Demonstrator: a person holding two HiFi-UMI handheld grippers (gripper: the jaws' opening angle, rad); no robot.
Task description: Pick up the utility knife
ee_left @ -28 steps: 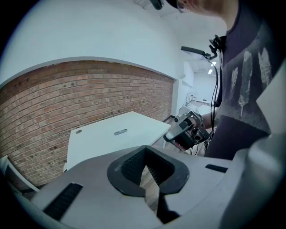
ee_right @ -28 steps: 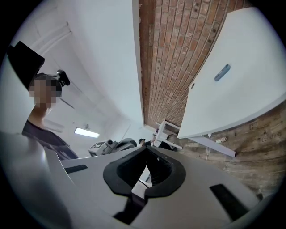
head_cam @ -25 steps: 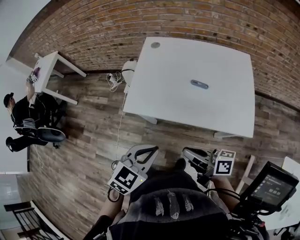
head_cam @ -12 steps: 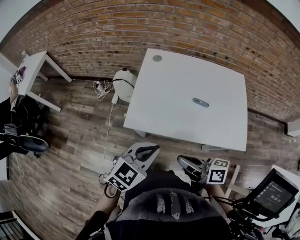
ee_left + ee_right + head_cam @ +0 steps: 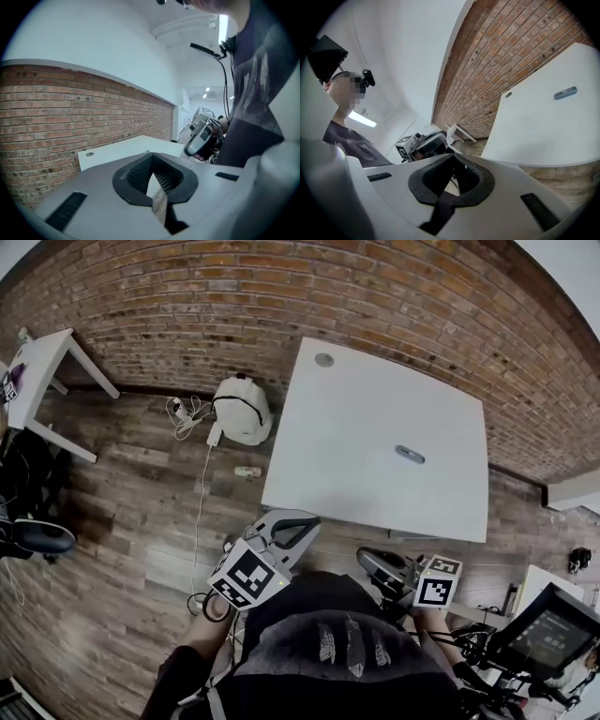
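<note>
no legible text or numbers anywhere, monitor screen [image 5: 547,634] too small to read

The small grey utility knife [image 5: 410,455] lies on the square white desk [image 5: 356,399], near its right side. The desk stands on the wooden plank floor [image 5: 122,512], with the red brick wall [image 5: 234,296] behind it. A round white bag [image 5: 242,411] sits on the floor just left of the desk. A small white side table [image 5: 37,367] stands far left. In front of the desk, the left hand-held gripper [image 5: 298,524] is beside the right hand-held gripper [image 5: 369,561].
</note>
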